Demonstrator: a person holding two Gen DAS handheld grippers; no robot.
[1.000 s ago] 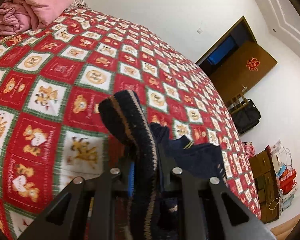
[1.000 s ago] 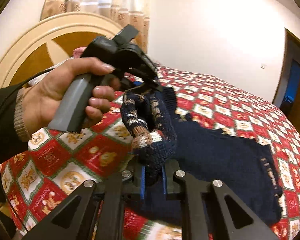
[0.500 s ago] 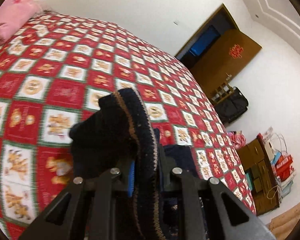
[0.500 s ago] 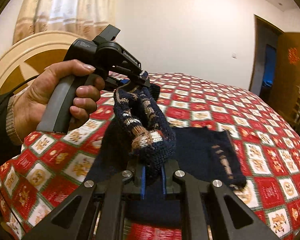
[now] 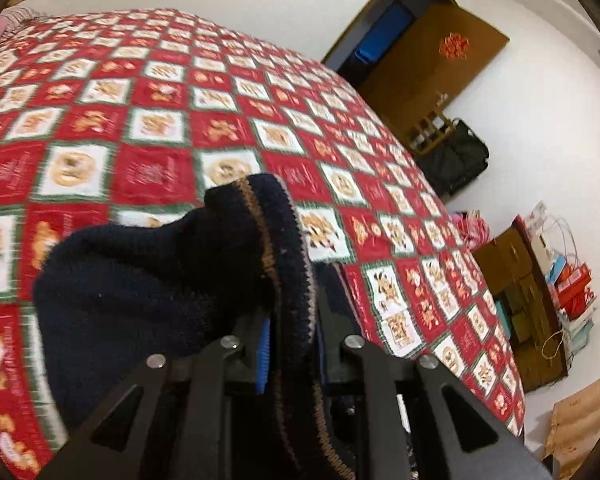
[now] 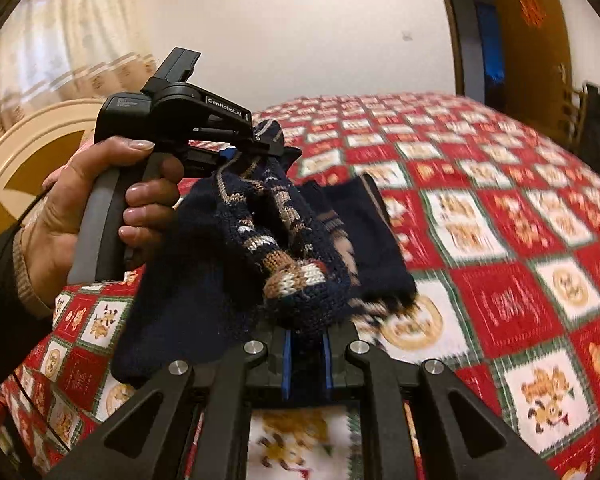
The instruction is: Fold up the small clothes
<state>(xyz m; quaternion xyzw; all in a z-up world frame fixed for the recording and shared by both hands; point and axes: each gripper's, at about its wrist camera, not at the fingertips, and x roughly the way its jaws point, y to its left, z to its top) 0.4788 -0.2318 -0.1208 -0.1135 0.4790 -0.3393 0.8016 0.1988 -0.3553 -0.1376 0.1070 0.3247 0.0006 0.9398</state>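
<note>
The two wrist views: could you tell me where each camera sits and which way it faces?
Left wrist: on the left gripper, facing the bed and door; no body shows.
Right wrist: on the right gripper, facing the headboard; the left hand shows.
Shared: the sweater, clamped by both, and the bed.

- We are in a bedroom in a home.
- We see a wide bed (image 5: 228, 92) covered by a red, green and white patchwork quilt with cartoon figures.
- A rounded cream and brown headboard (image 6: 32, 152) stands under pale curtains (image 6: 60, 52).
- A brown wooden door (image 5: 432, 64) with a red ornament hangs open.
- By the white wall we find a black bag (image 5: 460, 160), a low wooden cabinet (image 5: 520, 292) and stacked boxes and shopping bags (image 5: 572, 288).
</note>
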